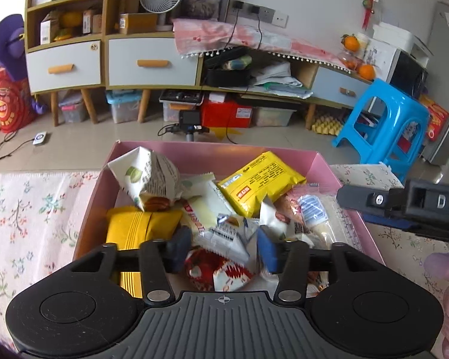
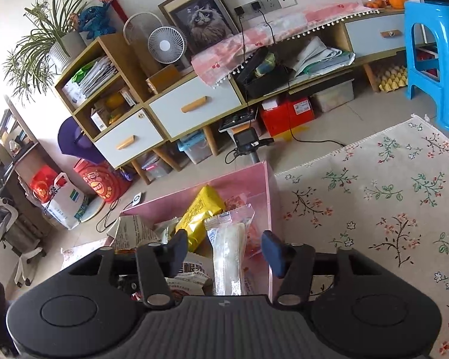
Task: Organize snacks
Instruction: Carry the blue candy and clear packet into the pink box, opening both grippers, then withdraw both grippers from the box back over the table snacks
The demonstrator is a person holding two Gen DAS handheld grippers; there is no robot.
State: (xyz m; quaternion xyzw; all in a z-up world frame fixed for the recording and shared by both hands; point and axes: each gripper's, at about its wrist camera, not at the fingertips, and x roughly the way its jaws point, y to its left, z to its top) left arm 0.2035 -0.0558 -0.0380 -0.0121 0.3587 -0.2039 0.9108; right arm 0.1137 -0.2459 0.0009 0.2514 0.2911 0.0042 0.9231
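Left gripper (image 1: 223, 252) hovered over the near half of the pink box (image 1: 329, 164); jaws stood apart, nothing between the pads (image 1: 178, 249) but loose packets lying below them. Box sat on the flowered tablecloth (image 1: 30, 209); contents piled without order. In the left wrist view: white printed packet (image 1: 148, 176) at 11 o'clock of the box; yellow packet (image 1: 262, 184) at 1 o'clock, leaning on its neighbours; mustard-yellow pouch (image 1: 140, 227) at 8 o'clock against the left wall; red-and-white wrapper (image 1: 221, 272) at 6 o'clock, directly under the gripper; clear packet with a blue-striped label (image 1: 317, 215) at 3 o'clock along the right wall. Right gripper's body (image 1: 404, 206) entered that view at 3 o'clock, just outside the box's right wall.

Right gripper (image 2: 226, 252) was poised over the box's right wall (image 2: 269, 185); jaws apart; the clear packet (image 2: 229, 251) lay lengthwise between them, untouched by either pad as far as could be told; the right pad (image 2: 274, 252) hung outside the wall, over the tablecloth (image 2: 374, 209). Yellow packet (image 2: 199, 218) stood at 11 o'clock of the clear packet, touching it. Blue stool (image 2: 434, 59) on the floor at 2 o'clock, well apart from the box.
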